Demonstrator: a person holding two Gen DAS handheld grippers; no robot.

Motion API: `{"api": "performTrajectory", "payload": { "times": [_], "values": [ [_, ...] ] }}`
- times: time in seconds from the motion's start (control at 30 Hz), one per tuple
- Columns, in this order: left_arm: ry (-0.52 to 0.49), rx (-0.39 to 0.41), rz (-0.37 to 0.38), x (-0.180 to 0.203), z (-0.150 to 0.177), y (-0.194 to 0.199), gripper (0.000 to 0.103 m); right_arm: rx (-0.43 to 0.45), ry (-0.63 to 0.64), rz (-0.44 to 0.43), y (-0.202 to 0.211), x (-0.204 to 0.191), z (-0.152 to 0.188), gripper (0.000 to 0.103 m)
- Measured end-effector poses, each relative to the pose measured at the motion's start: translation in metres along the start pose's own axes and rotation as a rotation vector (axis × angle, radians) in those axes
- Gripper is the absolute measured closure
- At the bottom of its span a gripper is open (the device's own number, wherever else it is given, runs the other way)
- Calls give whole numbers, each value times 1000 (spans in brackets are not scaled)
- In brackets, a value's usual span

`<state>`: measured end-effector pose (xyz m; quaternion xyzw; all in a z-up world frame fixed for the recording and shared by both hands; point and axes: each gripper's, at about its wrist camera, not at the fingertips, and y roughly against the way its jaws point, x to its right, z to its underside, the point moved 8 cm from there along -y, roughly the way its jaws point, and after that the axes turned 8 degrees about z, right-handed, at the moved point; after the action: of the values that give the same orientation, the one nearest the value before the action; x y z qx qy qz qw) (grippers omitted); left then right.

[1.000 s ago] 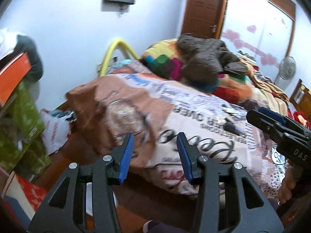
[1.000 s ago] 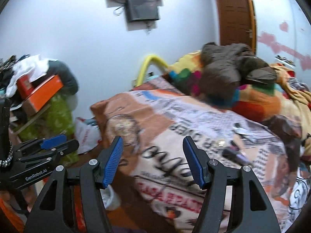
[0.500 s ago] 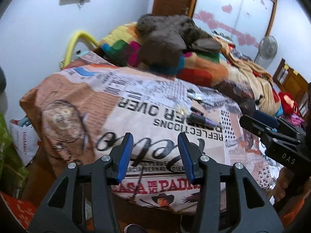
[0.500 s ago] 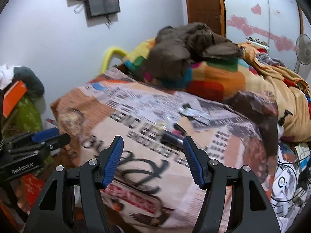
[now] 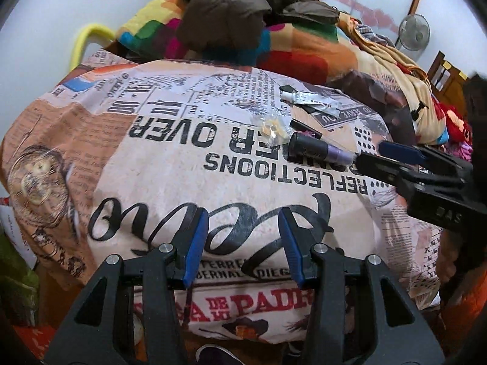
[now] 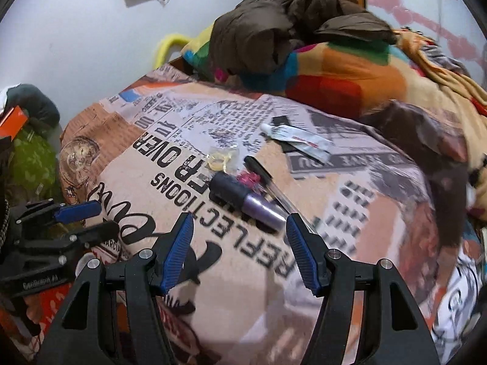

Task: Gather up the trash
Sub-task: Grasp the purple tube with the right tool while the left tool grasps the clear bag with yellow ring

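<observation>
both hand-held grippers, left (image 5: 242, 243) and right (image 6: 239, 251), hang jaws apart and empty over the bed (image 6: 243, 289), likely sizing up the trash. in the right view a purple tube (image 6: 248, 202) lies just ahead at 12 o'clock, with a wrapper (image 6: 222, 158) and a white tube (image 6: 296, 140) beyond.

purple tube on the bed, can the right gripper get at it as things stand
Probably yes: the purple tube lies bare on the bedspread just ahead of the open right gripper, nothing on top, though a clear pen lies right against it.

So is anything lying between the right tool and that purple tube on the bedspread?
Nothing visible. The right tool stands open just short of the purple tube, with only bare bedspread between them.
</observation>
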<state>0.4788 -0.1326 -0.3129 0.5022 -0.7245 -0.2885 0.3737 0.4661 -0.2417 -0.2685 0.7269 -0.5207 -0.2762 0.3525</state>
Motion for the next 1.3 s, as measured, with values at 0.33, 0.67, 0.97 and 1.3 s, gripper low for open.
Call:
{"api": "performTrajectory", "payload": {
  "times": [0.33,0.67,0.97,1.3],
  "values": [
    [-16,-14,24,-3,-9,-22,56,-90,111,-15,-50,-20,-4,59],
    [63,-20,46,-16,-10,-30,56,-83,-18,-38,-47,-14,1,79],
    [169,-43,118,-10,-47,-50,56,6,-185,-36,-15,13,-11,79],
    [162,-78,86,10,-79,-100,56,38,-209,36,-13,38,-8,79]
  ]
}}
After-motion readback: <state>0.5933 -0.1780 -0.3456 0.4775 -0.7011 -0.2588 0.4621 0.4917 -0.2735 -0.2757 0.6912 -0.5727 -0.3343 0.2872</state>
